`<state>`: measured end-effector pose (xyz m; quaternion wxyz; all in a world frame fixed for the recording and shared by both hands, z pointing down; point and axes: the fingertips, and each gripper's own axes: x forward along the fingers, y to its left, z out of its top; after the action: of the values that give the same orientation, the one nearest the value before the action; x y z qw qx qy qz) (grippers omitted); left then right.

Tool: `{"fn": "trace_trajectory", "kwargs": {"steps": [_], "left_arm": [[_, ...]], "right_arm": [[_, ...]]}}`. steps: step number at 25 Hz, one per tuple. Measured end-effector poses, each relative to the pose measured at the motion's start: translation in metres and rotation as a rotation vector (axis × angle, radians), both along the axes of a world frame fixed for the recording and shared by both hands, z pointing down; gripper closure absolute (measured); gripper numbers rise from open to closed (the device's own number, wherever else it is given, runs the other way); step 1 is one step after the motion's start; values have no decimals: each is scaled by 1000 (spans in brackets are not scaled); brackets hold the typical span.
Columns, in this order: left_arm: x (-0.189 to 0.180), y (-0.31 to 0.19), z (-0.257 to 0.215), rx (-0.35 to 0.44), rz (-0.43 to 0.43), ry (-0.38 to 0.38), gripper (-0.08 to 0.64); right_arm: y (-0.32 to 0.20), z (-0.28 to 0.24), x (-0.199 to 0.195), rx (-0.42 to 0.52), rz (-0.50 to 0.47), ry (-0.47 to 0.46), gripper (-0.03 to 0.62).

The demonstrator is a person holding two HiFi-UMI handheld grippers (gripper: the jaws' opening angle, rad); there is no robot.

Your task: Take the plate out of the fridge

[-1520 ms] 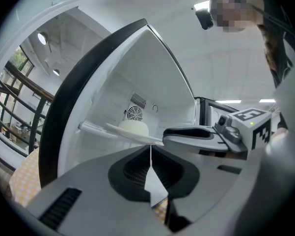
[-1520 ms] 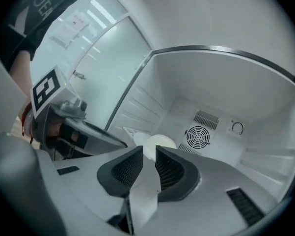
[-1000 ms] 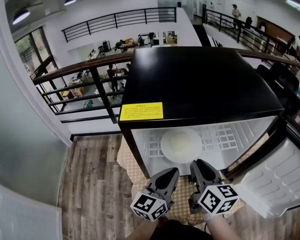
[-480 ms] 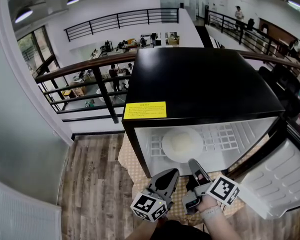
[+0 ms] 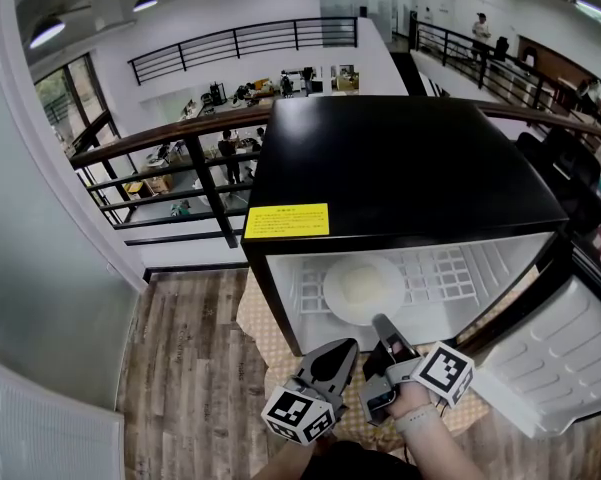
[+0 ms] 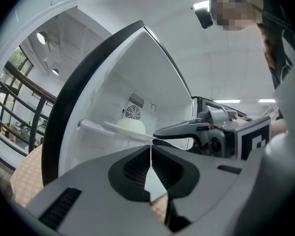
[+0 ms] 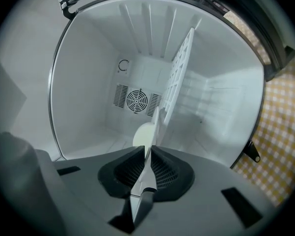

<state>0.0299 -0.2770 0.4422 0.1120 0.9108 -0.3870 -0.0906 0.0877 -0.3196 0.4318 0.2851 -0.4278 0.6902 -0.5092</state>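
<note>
1. The fridge (image 5: 400, 168) stood open, its door (image 5: 565, 358) swung out to the right, over a checked mat (image 5: 255, 318)
2. The plate (image 5: 363, 288) lay inside on the white wire shelf (image 5: 450, 278), left of the middle and close to the near edge
3. The right gripper (image 5: 380, 323) was rolled onto its side, jaws pressed together with nothing between them
4. Its tip was right up at the plate's near rim; whether it touched, I could not tell
5. The left gripper (image 5: 345, 346) sat just left of the right one, nearer than the fridge opening, jaws pressed together and empty, aimed at the plate
6. In the right gripper view the plate showed edge-on just past the tips, with the fan grille (image 7: 136, 101) on the far wall
</note>
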Motion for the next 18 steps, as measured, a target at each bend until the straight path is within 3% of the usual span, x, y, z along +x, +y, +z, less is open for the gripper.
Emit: {"fn": "trace_trajectory", "kwargs": {"steps": [18], "left_arm": [[-2, -2, 0, 0, -2, 5, 545]], "right_arm": [[5, 2, -5, -13, -4, -54, 532]]}}
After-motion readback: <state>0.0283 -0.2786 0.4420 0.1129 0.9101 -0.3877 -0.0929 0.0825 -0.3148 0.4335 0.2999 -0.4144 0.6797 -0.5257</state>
